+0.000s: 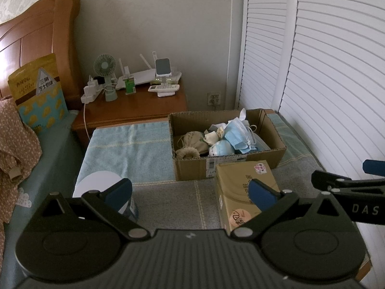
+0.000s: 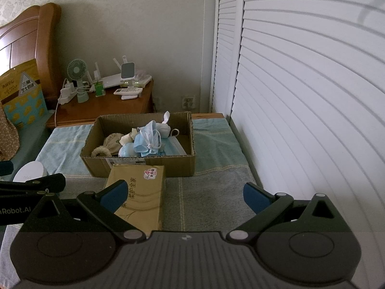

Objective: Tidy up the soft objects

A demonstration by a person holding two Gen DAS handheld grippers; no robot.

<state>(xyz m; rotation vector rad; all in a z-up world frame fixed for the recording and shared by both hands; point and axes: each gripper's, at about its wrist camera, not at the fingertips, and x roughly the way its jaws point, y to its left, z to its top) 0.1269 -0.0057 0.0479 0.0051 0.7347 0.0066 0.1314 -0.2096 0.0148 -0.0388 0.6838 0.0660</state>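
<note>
While both tools hover short of the cardboard box (image 2: 138, 161), the left gripper (image 1: 191, 193) and right gripper (image 2: 185, 196) hold their fingers apart, empty. Soft objects (image 2: 146, 139) sit piled inside the box, likely gathered for sorting; a tissue pack (image 2: 139, 192) lies just before it.

Wood nightstand (image 1: 134, 110) betw headboard (image 1: 36, 29) & louvered doors (image 1: 312, 72), prob closet.

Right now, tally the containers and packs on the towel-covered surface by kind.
Cardboard box holding soft items: 1
Tan tissue pack: 1
White round-lidded container: 1
Total: 3
Both grippers, left and right, are open and empty.
</note>
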